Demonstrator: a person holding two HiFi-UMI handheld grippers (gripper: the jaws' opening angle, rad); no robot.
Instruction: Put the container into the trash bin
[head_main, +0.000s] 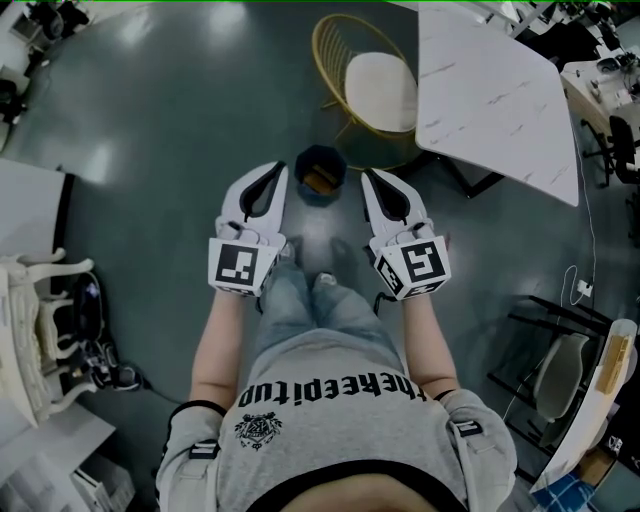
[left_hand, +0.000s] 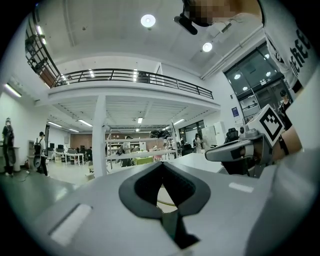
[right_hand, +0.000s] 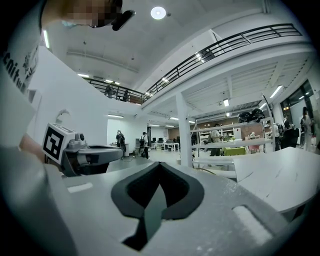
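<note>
This is a big open-plan workspace, part office and part lab. A railed mezzanine (left_hand: 135, 75) stands on white columns (left_hand: 99, 135) under ceiling lights (left_hand: 148, 20). There are rows of desks (left_hand: 70, 156), shelves (right_hand: 225, 145), distant people (right_hand: 120, 137), a glossy grey floor (head_main: 180, 120) and a marble worktop (head_main: 490, 90).

the grey shirt (head_main: 340, 450) carries one line of black letters (head_main: 335, 392) across the chest, upside down in the head view. it begins "the"; the rest can't be read for sure. the crest (head_main: 258, 430) beneath is too small to read. bits of the same lettering show at the edges of both gripper views. the cubes on the left gripper (head_main: 271, 172) and right gripper (head_main: 372, 176) bear square black-and-white codes, no words.
</note>
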